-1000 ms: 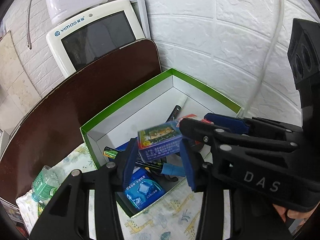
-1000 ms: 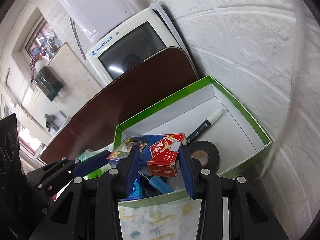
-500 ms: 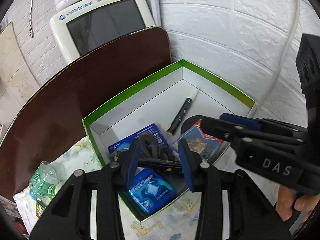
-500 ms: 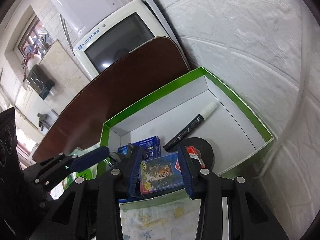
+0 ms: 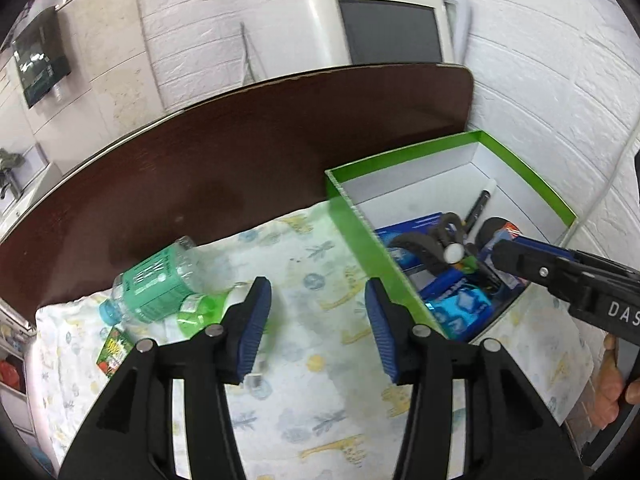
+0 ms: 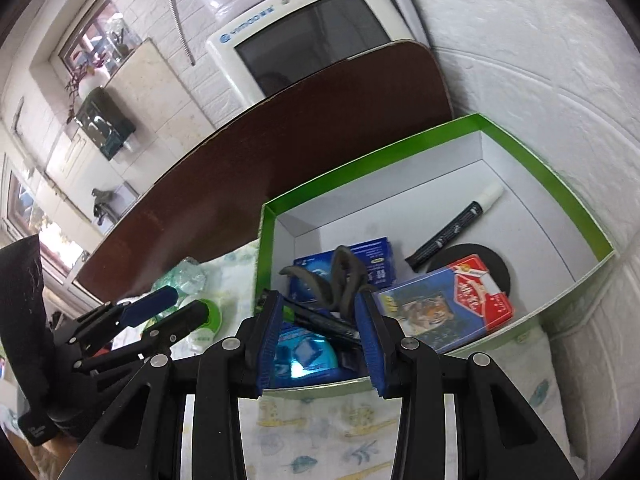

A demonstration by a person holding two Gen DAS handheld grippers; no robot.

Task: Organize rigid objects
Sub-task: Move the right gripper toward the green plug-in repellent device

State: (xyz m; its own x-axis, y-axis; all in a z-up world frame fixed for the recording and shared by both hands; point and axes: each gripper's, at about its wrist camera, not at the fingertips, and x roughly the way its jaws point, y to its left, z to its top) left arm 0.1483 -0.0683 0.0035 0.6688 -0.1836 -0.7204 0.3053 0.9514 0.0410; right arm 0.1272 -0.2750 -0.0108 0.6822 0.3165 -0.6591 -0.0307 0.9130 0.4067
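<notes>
The left gripper (image 5: 318, 320), jaws just widening and pinching nothing, is hovering over the cloth (image 5: 304, 392); the green box (image 5: 360, 236) (card pack (image 6: 444, 306) inside) is sitting beyond the right gripper (image 6: 318, 338), also spread, empty.

A white embossed brick-pattern wall (image 6: 540, 60) fills the right of the frame. A daylit window (image 6: 86, 46) sits upper left, above a dark brown rounded wooden board (image 6: 280, 152) leaning upright at centre.

You've got a glossy card box (image 6: 552, 178), green outside and matt white inside, on soft printed cloth (image 5: 312, 396). Beyond it stands a smooth dark wood-look board (image 5: 240, 152); to the left lies a clear, shiny plastic bottle (image 5: 156, 284).
</notes>
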